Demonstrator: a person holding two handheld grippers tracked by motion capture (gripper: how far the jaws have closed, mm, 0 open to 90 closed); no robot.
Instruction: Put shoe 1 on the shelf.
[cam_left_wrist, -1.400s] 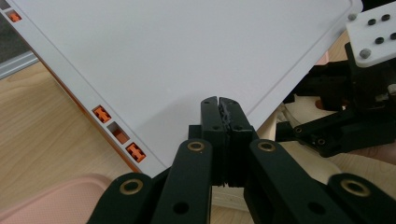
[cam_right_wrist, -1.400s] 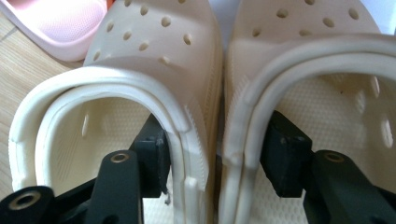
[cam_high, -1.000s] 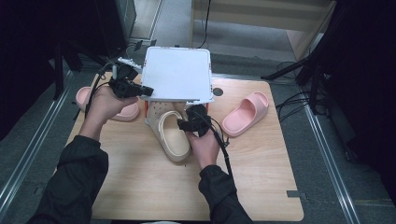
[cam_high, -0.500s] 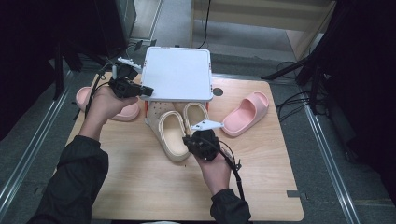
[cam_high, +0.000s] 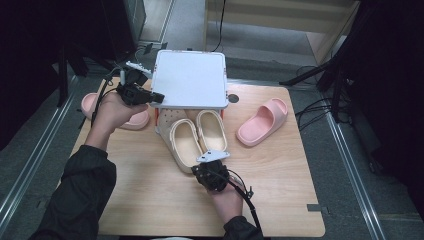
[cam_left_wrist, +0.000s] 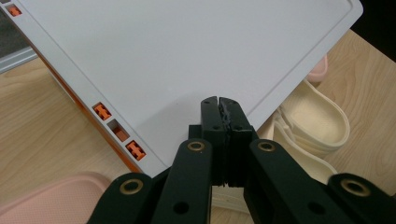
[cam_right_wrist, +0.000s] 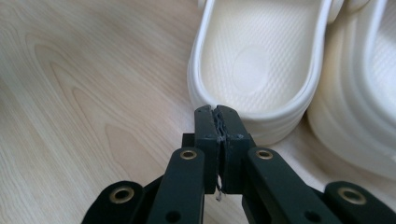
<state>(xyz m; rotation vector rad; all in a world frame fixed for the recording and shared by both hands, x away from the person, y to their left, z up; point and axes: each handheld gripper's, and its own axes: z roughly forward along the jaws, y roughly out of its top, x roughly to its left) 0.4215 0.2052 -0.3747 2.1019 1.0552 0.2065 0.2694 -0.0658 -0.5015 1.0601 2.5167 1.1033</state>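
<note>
Cream clogs (cam_high: 197, 136) lie side by side at the centre of the high view, toes tucked under the near edge of the white lid (cam_high: 190, 80). Nearest, at the lower middle of that frame, my right gripper (cam_high: 210, 172) sits just at the heel of the left-hand clog (cam_high: 184, 145). In the right gripper view its jaws are pressed flat together with nothing between them, their tips right at the ribbed heel rim of that clog (cam_right_wrist: 261, 60), low over the wooden table (cam_right_wrist: 84, 93); I cannot tell whether they touch the rim. The second clog (cam_right_wrist: 359, 93) fills the right edge of that view.

Farther up, at the upper left of the high view, my left gripper (cam_high: 150, 96) rests at the lid's near left corner. In the left gripper view its jaws are clenched shut, empty, lying over the white lid (cam_left_wrist: 187, 51), whose edge shows orange clips (cam_left_wrist: 135, 150). Beyond, one pink slide (cam_high: 262, 120) lies at the right of the table, well apart from the clogs, and another pink slide (cam_high: 125, 119) lies at the left under my left hand (cam_high: 112, 110).
</note>
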